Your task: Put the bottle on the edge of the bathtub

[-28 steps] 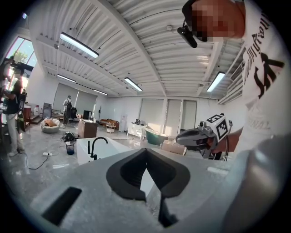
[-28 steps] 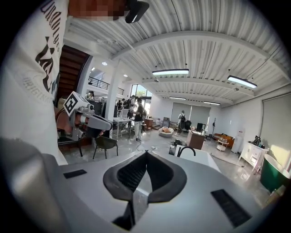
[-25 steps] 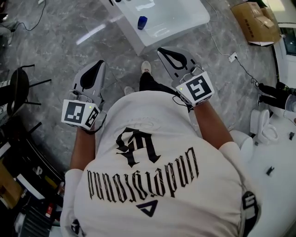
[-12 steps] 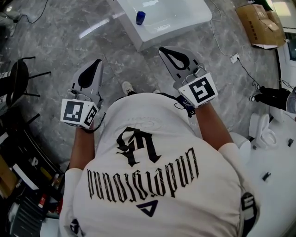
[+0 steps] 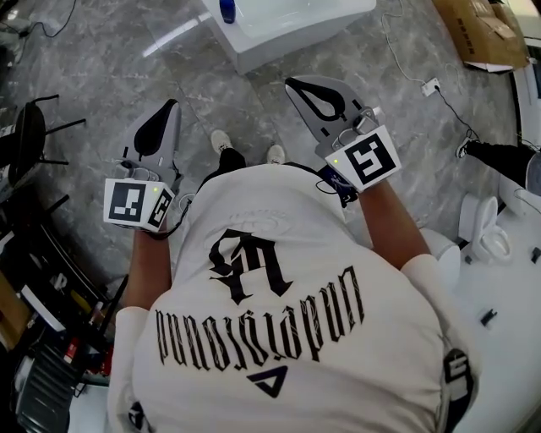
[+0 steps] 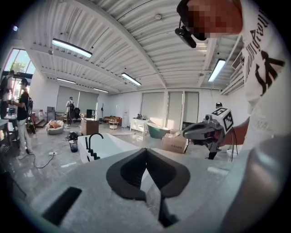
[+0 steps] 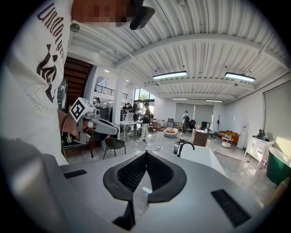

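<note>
Standing on the bathtub (image 5: 287,42), the bottle (image 5: 226,10) lies well ahead, between the left hand-held gripper (image 5: 172,108) and right hand-held gripper (image 5: 296,84), both closed, holding nothing.

Bottle (image 5: 227,10) seemingly on bathtub (image 5: 287,35) corner ahead, chair (image 5: 34,139) left, cardboard box (image 5: 486,30) right.

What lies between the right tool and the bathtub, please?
Only bare grey floor lies between the right tool and the bathtub, as the head view shows. The tool's jaws are shut with nothing in them.
</note>
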### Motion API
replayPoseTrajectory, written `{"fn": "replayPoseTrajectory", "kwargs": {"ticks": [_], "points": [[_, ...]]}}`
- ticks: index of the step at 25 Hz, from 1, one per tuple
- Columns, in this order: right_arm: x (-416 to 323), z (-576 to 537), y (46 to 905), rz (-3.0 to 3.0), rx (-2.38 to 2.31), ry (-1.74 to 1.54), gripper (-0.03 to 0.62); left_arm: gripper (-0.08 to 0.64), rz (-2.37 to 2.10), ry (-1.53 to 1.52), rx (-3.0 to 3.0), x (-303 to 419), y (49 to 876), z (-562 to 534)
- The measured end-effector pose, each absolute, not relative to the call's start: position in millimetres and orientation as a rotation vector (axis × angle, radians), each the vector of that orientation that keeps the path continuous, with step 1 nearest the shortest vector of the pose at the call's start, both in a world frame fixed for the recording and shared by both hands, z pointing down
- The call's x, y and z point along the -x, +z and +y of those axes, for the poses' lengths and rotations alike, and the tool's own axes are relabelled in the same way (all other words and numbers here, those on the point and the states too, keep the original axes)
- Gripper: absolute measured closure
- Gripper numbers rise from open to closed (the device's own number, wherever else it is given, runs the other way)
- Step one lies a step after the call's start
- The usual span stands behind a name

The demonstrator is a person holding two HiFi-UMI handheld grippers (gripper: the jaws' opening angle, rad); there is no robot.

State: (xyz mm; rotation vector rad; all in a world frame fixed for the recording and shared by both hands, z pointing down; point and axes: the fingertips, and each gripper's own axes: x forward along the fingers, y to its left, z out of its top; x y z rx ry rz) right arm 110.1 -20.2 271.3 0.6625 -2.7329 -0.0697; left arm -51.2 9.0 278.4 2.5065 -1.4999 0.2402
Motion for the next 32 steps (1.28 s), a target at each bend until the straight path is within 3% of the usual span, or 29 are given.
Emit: {"fn": "replayPoseTrajectory", "kwargs": {"ticks": [15, 32], "points": [[-208.3, 63.5, 292.6, -2.759, -0.595, -0.022, 0.577, 0.546, -1.524, 0.29, -2.435, -55.6, 299.1, 109.2], [-165.6, 146.9, 285.2, -2.772, -0.699, -0.004, 0.577, 0.545, -1.441, 0.267, -2.514, -21.7, 294.2, 184.4]]}}
